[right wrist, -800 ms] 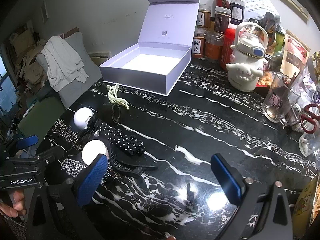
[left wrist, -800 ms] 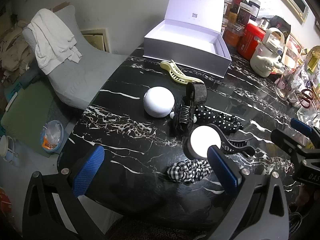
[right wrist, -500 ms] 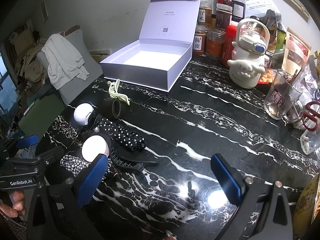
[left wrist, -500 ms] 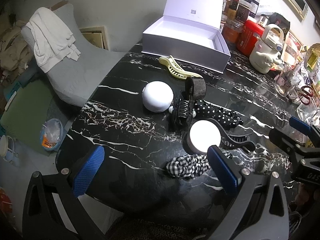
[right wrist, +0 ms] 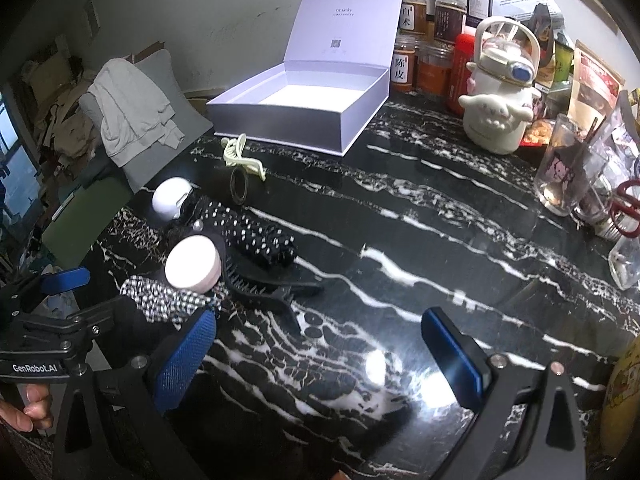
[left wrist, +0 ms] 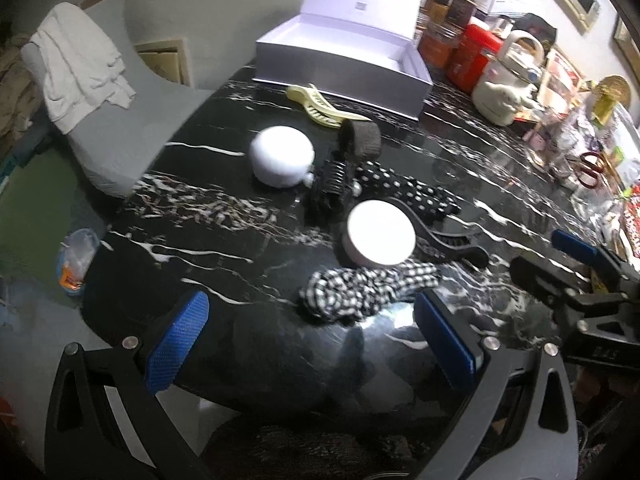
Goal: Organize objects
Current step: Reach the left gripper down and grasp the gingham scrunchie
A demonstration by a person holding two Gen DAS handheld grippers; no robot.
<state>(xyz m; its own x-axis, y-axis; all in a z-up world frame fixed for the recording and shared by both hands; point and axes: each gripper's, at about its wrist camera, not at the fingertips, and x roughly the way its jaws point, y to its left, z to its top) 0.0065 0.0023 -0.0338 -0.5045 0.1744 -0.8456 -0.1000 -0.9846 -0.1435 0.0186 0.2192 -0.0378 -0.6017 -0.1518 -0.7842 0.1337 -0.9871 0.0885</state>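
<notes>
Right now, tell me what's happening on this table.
A person holds two tongs over a black marble table, both open and empty. Hair accessories lie in a cluster: a checked scrunchie, black clips, a yellow clip, two white round cases. The white box stands open and empty. Nothing is picked up yet.

A glossy black marble table (right wrist: 440, 240) with white veins reflects light. A matt lilac cardboard box (right wrist: 312, 120) and a checked cloth scrunchie (left wrist: 360, 292) rest on it.
</notes>
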